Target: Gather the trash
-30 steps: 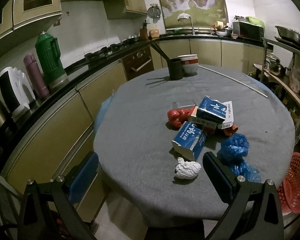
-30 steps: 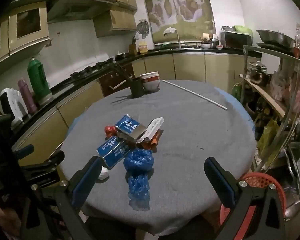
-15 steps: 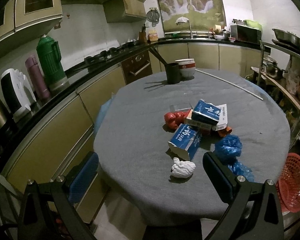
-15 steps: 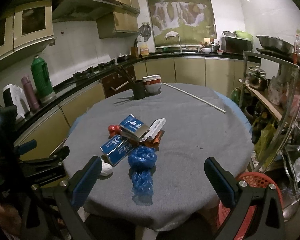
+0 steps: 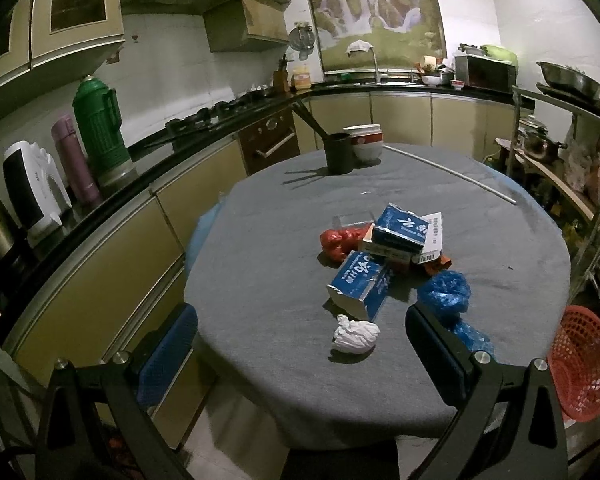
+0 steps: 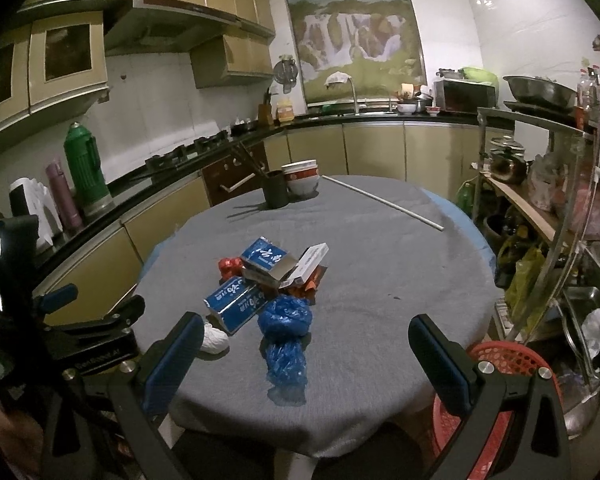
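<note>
While poised level above the near rim of the round grey-clothed table (image 5: pixel 260 280): left gripper (image 5: pixel 300 344) and right gripper (image 6: pixel 306 364), jaws spread wide, empty. Ahead, heaped mid-table: blue cartons (image 5: pixel 360 284), blue plastic bag (image 6: pixel 286 332), crumpled white tissue (image 5: pixel 356 334). Right view alone: left gripper's body; red mesh basket (image 6: pixel 508 356) beside the table.

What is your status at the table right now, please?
Both tools open, empty: left tool, right tool. Trash pile untouched on table; red basket beside it. Nothing in the way.
</note>
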